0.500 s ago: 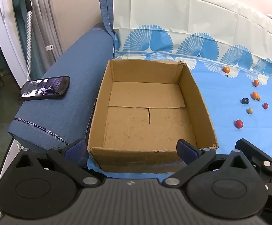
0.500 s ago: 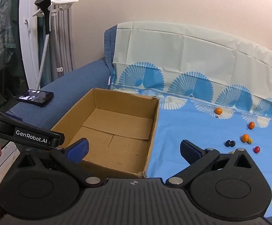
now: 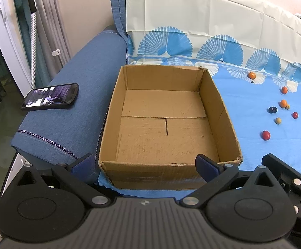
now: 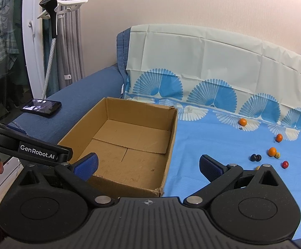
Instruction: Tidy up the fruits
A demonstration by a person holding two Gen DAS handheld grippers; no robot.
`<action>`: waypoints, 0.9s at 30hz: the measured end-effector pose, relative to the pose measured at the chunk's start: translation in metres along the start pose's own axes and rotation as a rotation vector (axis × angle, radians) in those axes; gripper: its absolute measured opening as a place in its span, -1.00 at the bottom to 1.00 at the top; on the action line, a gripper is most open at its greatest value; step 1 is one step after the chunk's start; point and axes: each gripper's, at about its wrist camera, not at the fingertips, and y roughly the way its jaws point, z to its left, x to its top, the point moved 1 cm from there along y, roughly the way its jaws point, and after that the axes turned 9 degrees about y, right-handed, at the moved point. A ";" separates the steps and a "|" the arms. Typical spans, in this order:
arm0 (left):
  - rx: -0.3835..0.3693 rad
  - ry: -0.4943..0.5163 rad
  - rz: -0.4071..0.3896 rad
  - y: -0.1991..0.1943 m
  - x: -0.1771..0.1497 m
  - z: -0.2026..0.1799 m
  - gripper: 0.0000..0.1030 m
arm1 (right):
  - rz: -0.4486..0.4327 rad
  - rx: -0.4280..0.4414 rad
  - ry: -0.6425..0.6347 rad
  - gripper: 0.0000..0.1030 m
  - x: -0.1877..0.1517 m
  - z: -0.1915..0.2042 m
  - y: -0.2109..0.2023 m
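Observation:
An empty cardboard box (image 3: 227, 124) (image 4: 171, 137) sits on a blue cloth over the sofa. Several small fruits lie scattered on the cloth to its right: orange ones (image 3: 283, 103) (image 4: 272, 151), red ones (image 3: 266, 134) (image 4: 285, 164), a dark pair (image 3: 272, 109) (image 4: 255, 157) and a pale one (image 3: 278, 120). My left gripper (image 3: 144, 166) is open and empty, hovering in front of the box's near wall. My right gripper (image 4: 148, 165) is open and empty, over the box's near right corner, well short of the fruits.
A phone (image 3: 50, 96) (image 4: 42, 107) lies on the blue sofa armrest (image 3: 77, 95) left of the box. A garment steamer and curtains stand at the far left (image 4: 50, 20). The patterned cloth (image 4: 202, 137) runs up the sofa back.
Both views have shifted very slightly; the grippers stay open and nothing on the cloth has moved.

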 end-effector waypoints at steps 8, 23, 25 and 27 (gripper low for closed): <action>0.001 0.001 -0.001 0.000 0.000 -0.001 0.99 | 0.001 -0.001 0.000 0.99 0.000 -0.002 0.000; -0.014 -0.023 0.026 0.004 0.000 0.002 0.99 | 0.013 0.003 0.000 0.99 -0.001 -0.005 0.005; -0.013 -0.023 0.027 0.004 0.000 0.001 0.99 | 0.016 0.003 0.002 0.99 -0.001 -0.005 0.004; -0.013 -0.022 0.028 0.004 0.000 0.001 0.99 | 0.018 0.001 0.002 0.99 -0.001 -0.005 0.005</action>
